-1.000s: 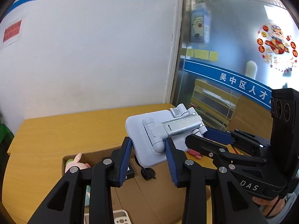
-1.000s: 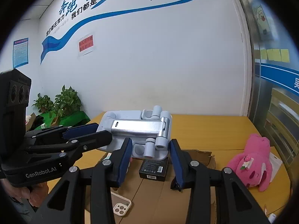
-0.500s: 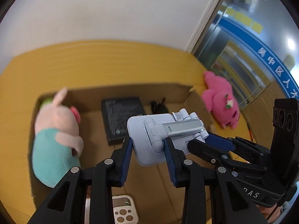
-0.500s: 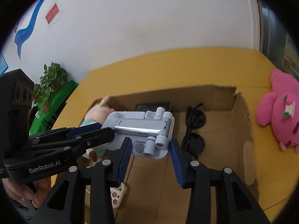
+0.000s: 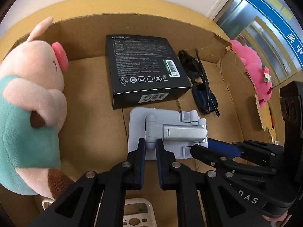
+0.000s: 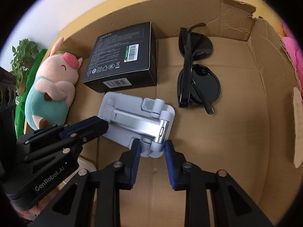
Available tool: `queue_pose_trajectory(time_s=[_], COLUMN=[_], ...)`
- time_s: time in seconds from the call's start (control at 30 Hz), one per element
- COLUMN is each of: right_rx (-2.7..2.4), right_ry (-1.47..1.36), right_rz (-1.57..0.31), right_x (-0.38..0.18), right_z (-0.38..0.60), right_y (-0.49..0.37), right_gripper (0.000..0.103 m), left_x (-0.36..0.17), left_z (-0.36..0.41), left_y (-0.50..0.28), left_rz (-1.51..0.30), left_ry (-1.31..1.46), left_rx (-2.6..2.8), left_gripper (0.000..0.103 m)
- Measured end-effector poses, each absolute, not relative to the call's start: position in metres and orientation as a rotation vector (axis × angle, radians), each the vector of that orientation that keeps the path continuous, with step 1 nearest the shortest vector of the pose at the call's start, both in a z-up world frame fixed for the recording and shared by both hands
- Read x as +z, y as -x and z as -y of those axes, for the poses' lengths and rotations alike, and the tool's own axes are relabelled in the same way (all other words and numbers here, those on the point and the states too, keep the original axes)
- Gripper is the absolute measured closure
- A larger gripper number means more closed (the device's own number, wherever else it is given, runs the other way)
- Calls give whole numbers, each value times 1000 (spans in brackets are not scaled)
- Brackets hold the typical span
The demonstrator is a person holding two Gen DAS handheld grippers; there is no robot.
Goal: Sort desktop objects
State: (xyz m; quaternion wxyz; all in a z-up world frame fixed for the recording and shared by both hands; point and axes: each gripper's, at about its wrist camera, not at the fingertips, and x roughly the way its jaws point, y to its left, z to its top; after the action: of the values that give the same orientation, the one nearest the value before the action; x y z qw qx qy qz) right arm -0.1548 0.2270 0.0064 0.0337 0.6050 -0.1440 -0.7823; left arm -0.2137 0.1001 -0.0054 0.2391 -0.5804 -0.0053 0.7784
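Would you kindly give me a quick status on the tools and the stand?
Both tools closing on the grey phone stand: left tool, right tool. Stand low inside cardboard box. Black box, sunglasses close by, not blocking.

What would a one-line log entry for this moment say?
phone stand: inside cardboard box | left gripper: closing on it | right gripper: closing on it
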Motion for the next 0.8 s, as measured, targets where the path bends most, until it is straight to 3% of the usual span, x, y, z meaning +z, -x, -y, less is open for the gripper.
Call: queue_pose_trajectory(time_s=[0.07,0.17,0.23,0.3,0.37,0.5,0.73,0.8], right_rx=[-2423,-2510,-2604,-2741,-2874,-2976,-3052,-3097], right_ry=[-1861,-1740,-1558,-1339,-1114,-910,-961,-864], right_rz=[454,389,285,118,1,-16,93,13], right_x=[9,35,66,96,112,103,45,38], right_z=[-230,-230,-225,-216,-207,-194,-201,-199], right_y=[152,135,106,62,14,-39,-34,-42], right_gripper=[77,62,37,23,21,20,20,20], left_x=[-5,17,42,79,102,106,48,31], left_z=[-98,-88,-74,-48,-24,7,-8,-11], left_y=[212,199,177,135,92,2,-39,-35], left_rz=[22,-13,-21,49,96,149,-122,-146], left_ry=[1596,1503,1382,1167,956,630,673,707], left_rx=[2135,2279,2405,2536,2701,2915,3020,3012], left_gripper=[91,89,74,32,17,7,7,7])
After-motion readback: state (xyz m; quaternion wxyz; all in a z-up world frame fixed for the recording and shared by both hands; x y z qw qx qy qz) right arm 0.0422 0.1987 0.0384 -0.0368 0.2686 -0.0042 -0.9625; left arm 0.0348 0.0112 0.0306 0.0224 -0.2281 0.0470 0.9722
